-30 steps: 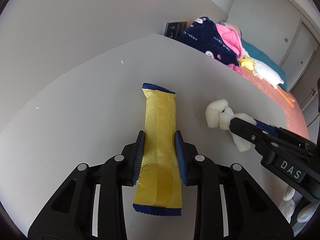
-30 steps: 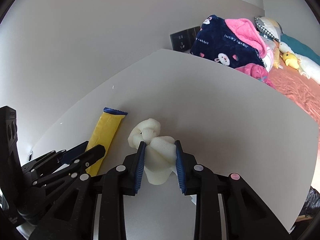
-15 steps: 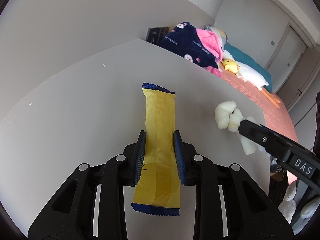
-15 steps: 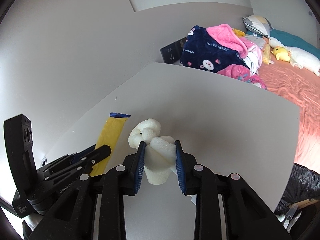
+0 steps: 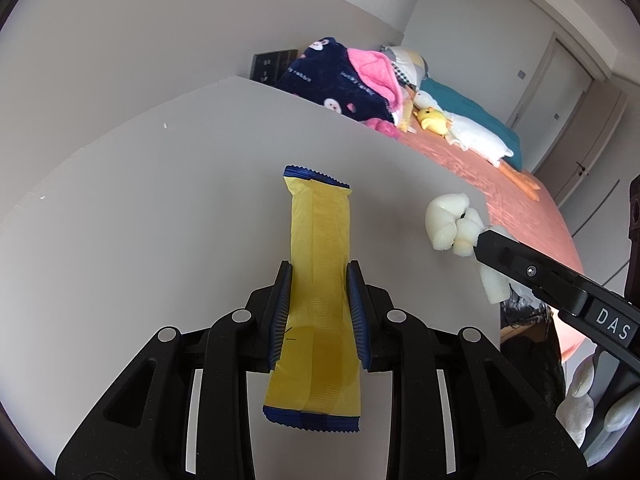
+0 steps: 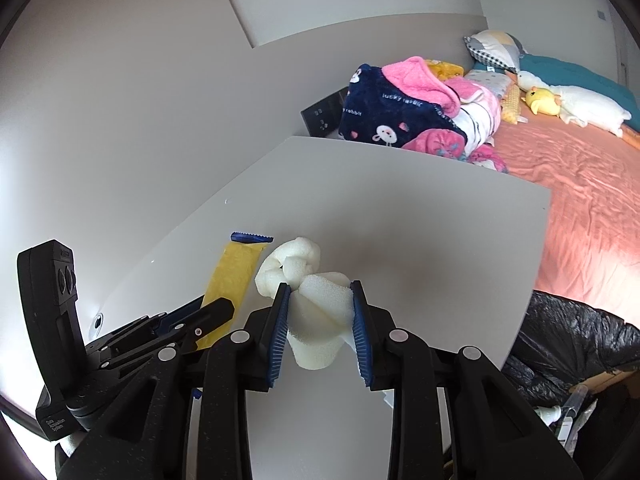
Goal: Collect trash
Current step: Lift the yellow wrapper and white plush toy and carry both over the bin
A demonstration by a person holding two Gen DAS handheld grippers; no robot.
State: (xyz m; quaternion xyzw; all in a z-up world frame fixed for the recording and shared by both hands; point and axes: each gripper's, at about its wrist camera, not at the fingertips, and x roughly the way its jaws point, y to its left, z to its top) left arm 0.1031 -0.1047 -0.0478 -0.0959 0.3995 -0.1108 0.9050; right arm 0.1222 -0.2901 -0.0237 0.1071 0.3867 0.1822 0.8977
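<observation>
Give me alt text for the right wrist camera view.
The right gripper pinches a knotted piece of white foam between its blue fingers above a grey table. To its left, the left gripper holds a yellow wrapper; a black trash bag sits lower right.

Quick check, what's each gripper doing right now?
Left gripper: shut on the yellow wrapper.
Right gripper: shut on the white foam piece.

Pale grey table [image 6: 420, 216], orange bed [image 6: 592, 208] with blanket [image 6: 400, 108], plush toys [image 6: 576, 104]
</observation>
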